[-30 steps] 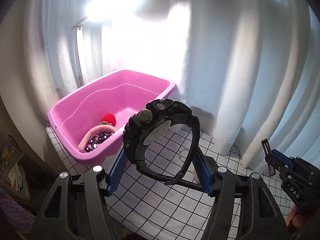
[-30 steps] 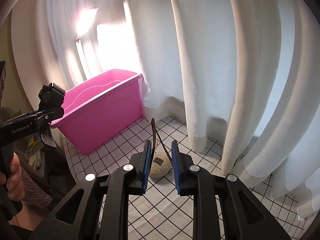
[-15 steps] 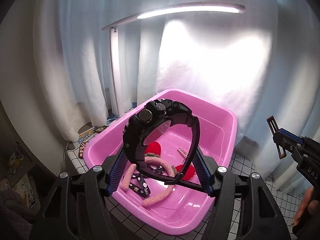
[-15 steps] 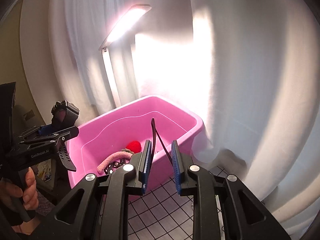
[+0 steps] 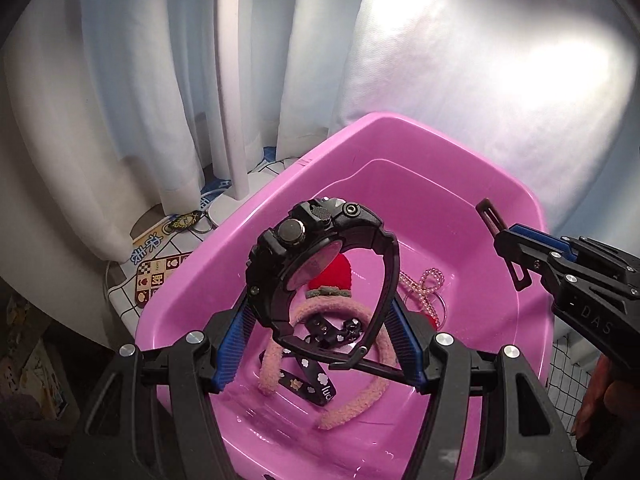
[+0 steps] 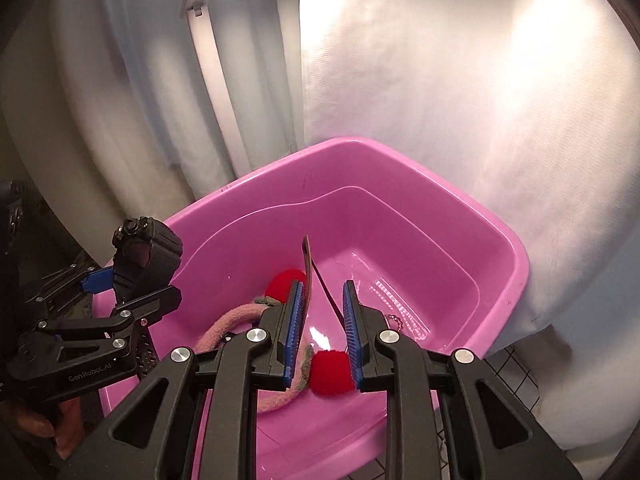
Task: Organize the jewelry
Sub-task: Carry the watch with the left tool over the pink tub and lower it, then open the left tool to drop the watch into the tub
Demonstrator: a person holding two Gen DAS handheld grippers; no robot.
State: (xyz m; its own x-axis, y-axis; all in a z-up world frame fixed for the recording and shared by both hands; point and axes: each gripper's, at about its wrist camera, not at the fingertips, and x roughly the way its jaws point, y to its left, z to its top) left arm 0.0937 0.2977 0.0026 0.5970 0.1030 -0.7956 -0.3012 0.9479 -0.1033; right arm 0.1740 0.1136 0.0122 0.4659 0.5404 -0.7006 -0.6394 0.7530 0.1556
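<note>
My left gripper (image 5: 316, 340) is shut on a chunky black watch (image 5: 316, 264) and holds it above the pink tub (image 5: 400, 132). The watch also shows in the right wrist view (image 6: 144, 248). My right gripper (image 6: 320, 332) is shut on a thin dark strap (image 6: 308, 276), also over the tub (image 6: 516, 264). It shows at the right of the left wrist view (image 5: 516, 252) with the strap (image 5: 500, 240) sticking out. In the tub lie a pink fuzzy headband (image 5: 360, 404), red pompoms (image 6: 332, 372), a black flowered band (image 5: 308, 380) and a pearl bow clip (image 5: 428, 284).
White curtains (image 5: 480, 60) hang close behind the tub. A white lamp post (image 5: 236, 80) stands at the back left. A checked tablecloth (image 5: 152, 280) with a keyring (image 5: 184, 222) lies left of the tub. Grid-patterned table (image 6: 516, 376) shows at the right.
Both grippers have moved in over the pink tub and tilted down, so its contents now lie right below them. Each still holds its item.
</note>
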